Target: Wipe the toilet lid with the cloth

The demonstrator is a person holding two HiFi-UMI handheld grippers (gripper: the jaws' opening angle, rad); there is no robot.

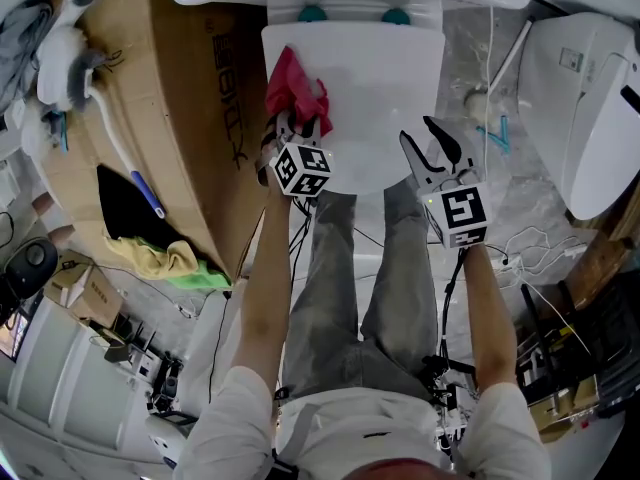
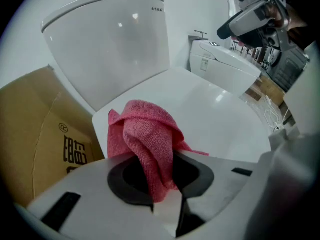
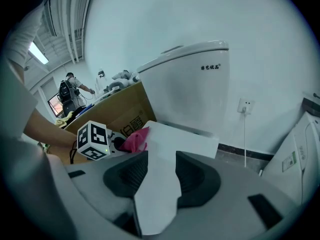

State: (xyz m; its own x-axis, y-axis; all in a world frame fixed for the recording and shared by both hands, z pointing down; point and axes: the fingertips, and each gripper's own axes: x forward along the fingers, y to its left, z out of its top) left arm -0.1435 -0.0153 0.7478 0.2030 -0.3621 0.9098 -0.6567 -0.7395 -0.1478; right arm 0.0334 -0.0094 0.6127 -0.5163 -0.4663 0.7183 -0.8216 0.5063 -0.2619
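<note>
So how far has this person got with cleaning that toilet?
Done: the pink cloth is picked up, clamped in the left gripper. In hand: it sits at the left rear of the closed toilet lid, so wiping looks begun. Left: seemingly the rest of the lid; no wipe marks show, so coverage can't be told. The right gripper is open and empty.

cloth [image 1: 296, 88]: pinkish red
lid [image 1: 385, 78]: glossy white
tank [image 2: 115, 44]: white
box [image 1: 190, 118]: brown, black print
left gripper [image 1: 290, 128]: pale grey, black pads, black-and-white marker cube
right gripper [image 1: 428, 146]: same colours, same markers
trousers [image 1: 330, 268]: grey
rags [image 1: 170, 258]: yellow, green
</note>
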